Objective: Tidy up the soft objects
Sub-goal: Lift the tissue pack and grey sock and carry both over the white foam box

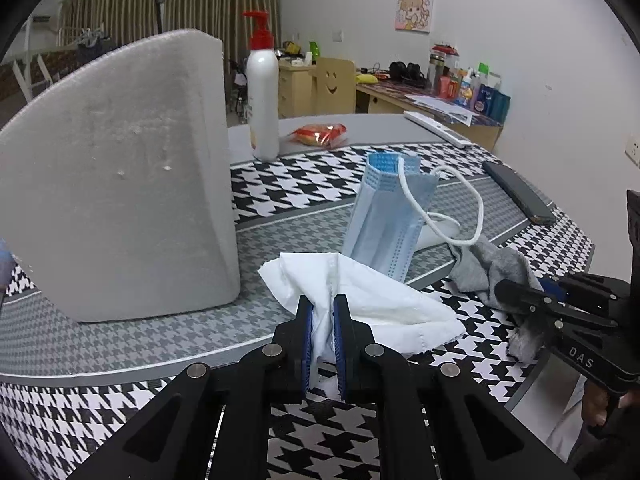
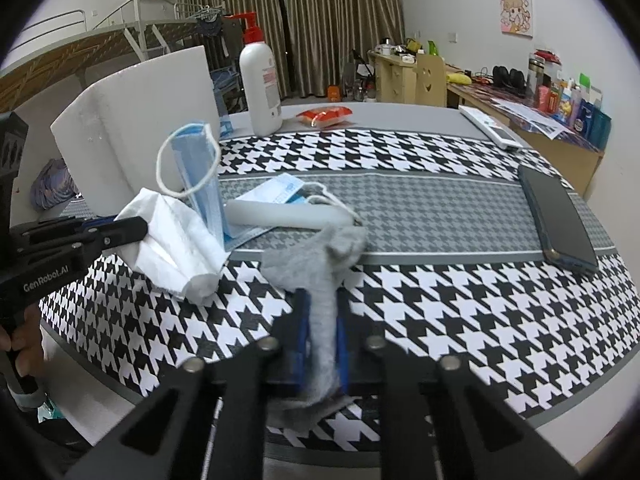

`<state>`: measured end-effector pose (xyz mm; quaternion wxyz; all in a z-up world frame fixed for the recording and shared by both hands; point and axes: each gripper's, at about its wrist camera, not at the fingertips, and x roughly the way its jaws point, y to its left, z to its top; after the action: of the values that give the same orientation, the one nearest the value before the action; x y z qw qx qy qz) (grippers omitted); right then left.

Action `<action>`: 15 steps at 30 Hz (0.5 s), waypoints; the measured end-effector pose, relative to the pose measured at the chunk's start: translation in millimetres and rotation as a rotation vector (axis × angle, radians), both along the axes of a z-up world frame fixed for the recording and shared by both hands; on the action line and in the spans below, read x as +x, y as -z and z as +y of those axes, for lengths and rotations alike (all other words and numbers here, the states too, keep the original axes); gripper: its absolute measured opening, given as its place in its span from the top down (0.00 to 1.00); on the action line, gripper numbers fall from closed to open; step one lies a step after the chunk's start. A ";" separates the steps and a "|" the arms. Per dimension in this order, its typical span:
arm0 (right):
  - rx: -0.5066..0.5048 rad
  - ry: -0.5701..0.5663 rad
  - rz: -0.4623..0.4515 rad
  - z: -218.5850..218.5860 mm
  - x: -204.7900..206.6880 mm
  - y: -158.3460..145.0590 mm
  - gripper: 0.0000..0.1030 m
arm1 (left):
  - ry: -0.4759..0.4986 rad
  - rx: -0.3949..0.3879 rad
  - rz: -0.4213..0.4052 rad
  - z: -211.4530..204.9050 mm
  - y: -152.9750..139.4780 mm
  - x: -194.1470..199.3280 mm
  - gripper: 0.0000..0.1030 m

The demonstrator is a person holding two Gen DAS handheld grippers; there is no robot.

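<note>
My left gripper [image 1: 323, 334] has its jaws clamped on the tissue [image 1: 360, 296], my right gripper [image 2: 320, 344] on the grey sock [image 2: 320, 276]; both lie near me on the surface [image 2: 460, 312]. A blue mask [image 1: 384, 220] stands just beyond. Only the right view shows a second mask [image 2: 276, 194] lying flat, and the foam box [image 2: 132, 136] open-topped, contents hidden.

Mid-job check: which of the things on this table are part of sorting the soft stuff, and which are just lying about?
Job: white tissue in left gripper; grey sock in right gripper; blue face masks; foam box.

Lying about: pump bottle, phone, red snack packet, remote.
</note>
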<state>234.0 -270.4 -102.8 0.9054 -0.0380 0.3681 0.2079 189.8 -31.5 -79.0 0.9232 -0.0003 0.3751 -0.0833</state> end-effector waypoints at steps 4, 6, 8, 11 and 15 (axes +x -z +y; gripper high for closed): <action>0.031 -0.015 -0.012 0.1 -3.8 -9.4 0.91 | 0.001 -0.001 -0.021 3.5 -4.8 -4.0 0.90; 0.041 -0.017 -0.024 0.0 -5.8 -15.5 0.91 | 0.000 0.001 -0.036 6.2 -8.5 -7.1 0.90; 0.051 -0.022 -0.040 0.1 -9.1 -22.8 0.91 | -0.003 0.001 -0.052 9.1 -12.5 -10.1 0.90; 0.059 -0.035 -0.061 2.0 -13.7 -30.8 0.92 | -0.001 -0.008 -0.071 12.0 -18.4 -15.0 0.90; 0.081 -0.051 -0.080 3.5 -19.0 -40.5 0.92 | 0.002 -0.010 -0.097 15.4 -24.7 -21.2 0.90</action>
<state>215.0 -267.0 -62.3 0.9147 -0.0190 0.3216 0.2439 168.7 -16.1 -54.4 0.9402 -0.0005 0.3297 -0.0860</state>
